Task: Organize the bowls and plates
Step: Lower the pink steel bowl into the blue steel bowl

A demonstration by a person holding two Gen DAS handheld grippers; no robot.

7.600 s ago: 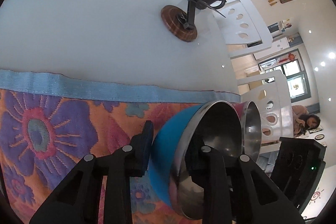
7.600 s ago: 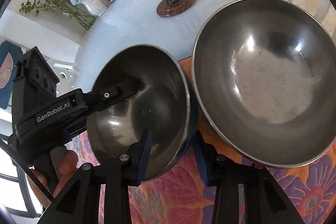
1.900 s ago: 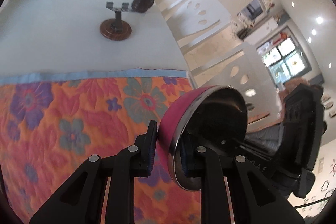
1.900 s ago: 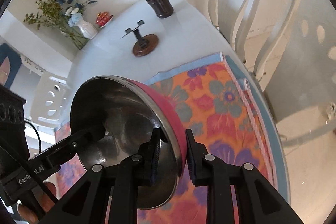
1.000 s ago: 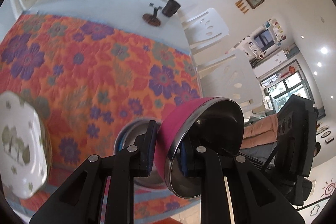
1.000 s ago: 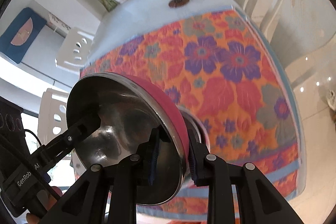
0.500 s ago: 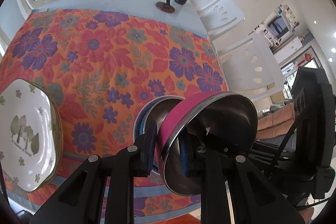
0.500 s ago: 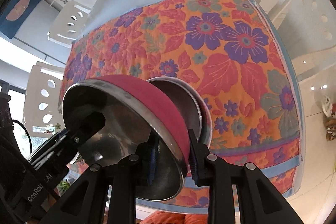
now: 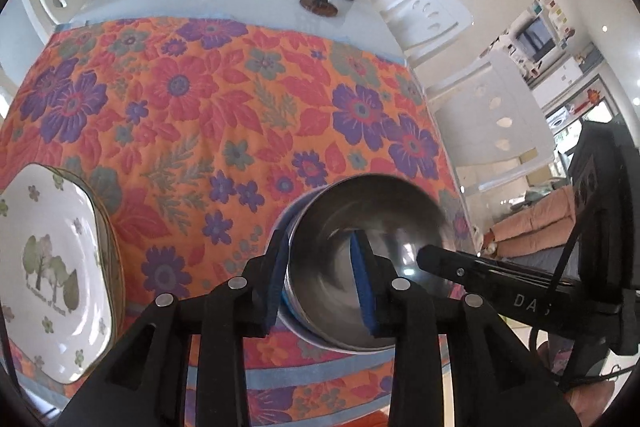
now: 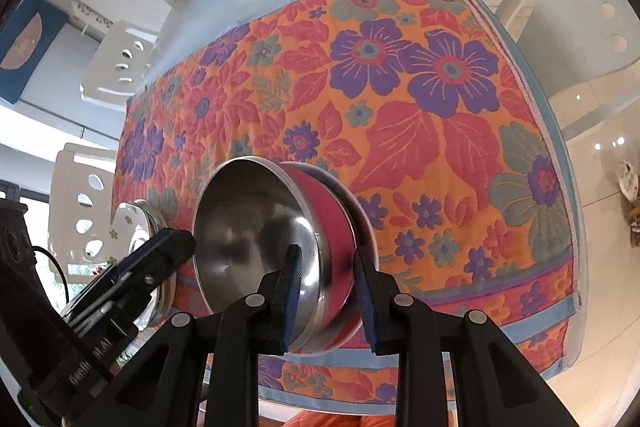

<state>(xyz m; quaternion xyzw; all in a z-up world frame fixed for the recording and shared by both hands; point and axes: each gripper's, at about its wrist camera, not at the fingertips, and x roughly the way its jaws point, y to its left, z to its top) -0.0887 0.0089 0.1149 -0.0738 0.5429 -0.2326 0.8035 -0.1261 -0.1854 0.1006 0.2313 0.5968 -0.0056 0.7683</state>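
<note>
Left wrist view shows the left gripper (image 9: 320,283) with its jaws parted on either side of the near rim of a steel bowl with a pink outer wall (image 9: 360,267); one blue pad sits outside the wall and one inside, with a gap visible, so it no longer seems clamped. From the right wrist view, the right gripper (image 10: 328,291) straddles the opposite rim of the same bowl (image 10: 316,235) in the same way, jaws apart around the wall and not pressing it.

That pink bowl sits nested in a steel bowl with a blue outer wall (image 9: 289,227), of which only a thin edge shows beneath it. The pair stands on the orange floral tablecloth (image 9: 240,99) near the front edge of the counter. To the left, well apart from the bowls, lies a stack of white square plates printed with trees and flowers (image 9: 52,259), the top one resting on at least one other.

As a judgement, the sorting looks nearly finished: bowls are nested, plates are stacked, and no loose dish shows elsewhere on the cloth. What seems left is drawing both grippers clear of the rim without tipping the bowls.
</note>
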